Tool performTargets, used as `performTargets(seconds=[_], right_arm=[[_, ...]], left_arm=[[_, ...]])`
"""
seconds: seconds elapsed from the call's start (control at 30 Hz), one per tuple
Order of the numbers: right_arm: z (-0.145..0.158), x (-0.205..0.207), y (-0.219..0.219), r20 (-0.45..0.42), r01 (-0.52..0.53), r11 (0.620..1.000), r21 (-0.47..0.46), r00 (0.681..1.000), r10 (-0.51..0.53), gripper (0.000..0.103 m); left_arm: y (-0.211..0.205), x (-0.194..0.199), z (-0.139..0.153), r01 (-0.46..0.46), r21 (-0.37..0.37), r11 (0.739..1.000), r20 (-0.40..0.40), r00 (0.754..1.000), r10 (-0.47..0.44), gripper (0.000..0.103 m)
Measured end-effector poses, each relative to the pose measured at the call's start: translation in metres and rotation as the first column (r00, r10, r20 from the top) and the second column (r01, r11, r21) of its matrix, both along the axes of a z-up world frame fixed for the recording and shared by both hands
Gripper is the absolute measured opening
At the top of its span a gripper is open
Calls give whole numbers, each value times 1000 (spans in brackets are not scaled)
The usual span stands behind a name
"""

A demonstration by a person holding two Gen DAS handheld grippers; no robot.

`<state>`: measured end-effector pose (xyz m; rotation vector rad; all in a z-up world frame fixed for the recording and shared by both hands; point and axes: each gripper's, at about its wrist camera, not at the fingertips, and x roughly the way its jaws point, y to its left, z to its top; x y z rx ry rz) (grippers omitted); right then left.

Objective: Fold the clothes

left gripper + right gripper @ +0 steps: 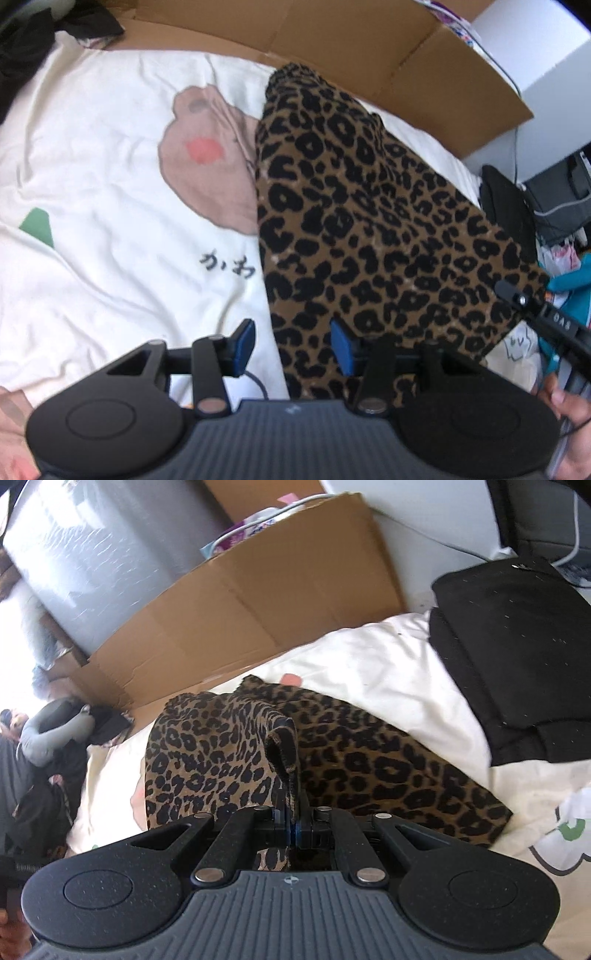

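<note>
A leopard-print garment (369, 206) lies on a white bed cover (92, 147) printed with a brown cartoon figure. My left gripper (291, 345) points down at the garment's near left edge. Its blue pads stand apart: the right pad (341, 349) is over the cloth, the left one (243, 343) over the bed cover, and neither presses. In the right wrist view my right gripper (293, 805) is shut on a raised fold of the same garment (388, 760), which hangs folded over between the fingers.
A flattened cardboard box (258, 602) stands along the bed's far side (369, 48). A folded black garment (517, 646) lies on the cover to the right. Dark bags and cables (517, 210) crowd the floor beyond the bed. A hand (565, 406) shows at the lower right.
</note>
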<state>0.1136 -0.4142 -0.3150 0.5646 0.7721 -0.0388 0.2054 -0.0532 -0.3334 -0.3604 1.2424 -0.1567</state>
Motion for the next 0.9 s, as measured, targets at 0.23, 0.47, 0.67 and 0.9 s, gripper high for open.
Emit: performTargets(seconds=[0.23,0.47,0.67,0.9], right_arm=[[-11,-4,-20,-13,46,998,36,999,-46,0],[-26,-11,-44,-32,104,991,87,994,-102,0],[-56,-17,-71,-87,197,967,164,979,-185,1],[-64,-19,-83,-90,225,958,180,973,-211,4]], left_arm=[[12,-6,-9,39,-3,999,-23,999,-39,48],[30,-12,-16,53,-8,999,-27,998,-53,48],[38,-13,-17,62,-8,998,-34,998,-62,48],[41,-10,-18,64,-1,998,-42,997,-64,48]])
